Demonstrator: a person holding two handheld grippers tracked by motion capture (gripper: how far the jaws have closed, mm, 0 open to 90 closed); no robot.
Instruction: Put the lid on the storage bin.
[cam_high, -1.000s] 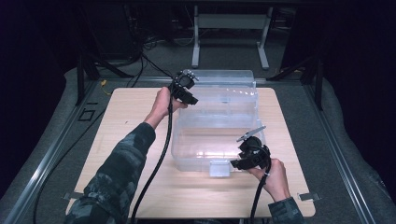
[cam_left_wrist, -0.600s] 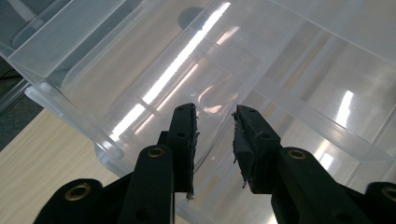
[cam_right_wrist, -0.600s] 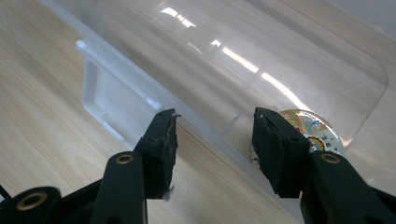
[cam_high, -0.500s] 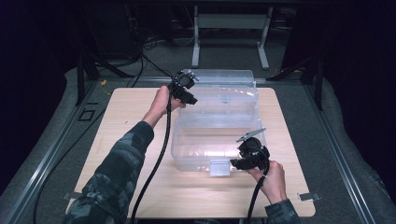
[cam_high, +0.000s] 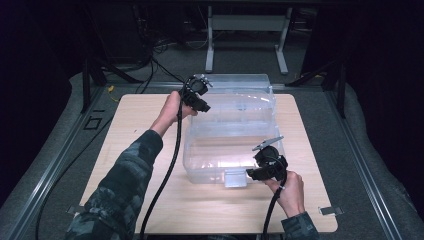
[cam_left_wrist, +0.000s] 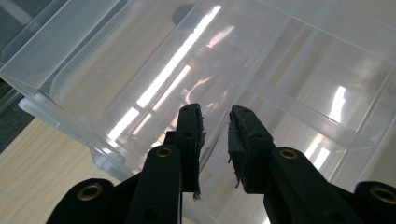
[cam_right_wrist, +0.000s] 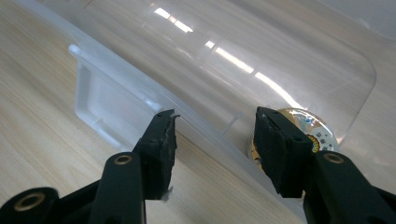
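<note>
Grippers work the clear box (cam_high: 227, 132) at bench (cam_high: 130, 135) centre: left gripper (cam_high: 196, 95), at its 10 o'clock corner, has just been closing on the wall; right gripper (cam_high: 265, 167) straddles the 5 o'clock rim, spread, to steady it

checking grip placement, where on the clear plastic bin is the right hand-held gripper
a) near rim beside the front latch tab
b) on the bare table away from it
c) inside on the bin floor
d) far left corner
a: the right hand-held gripper straddles the near rim of the clear plastic bin, just right of the latch tab, with one jaw outside the wall and one inside.
</note>
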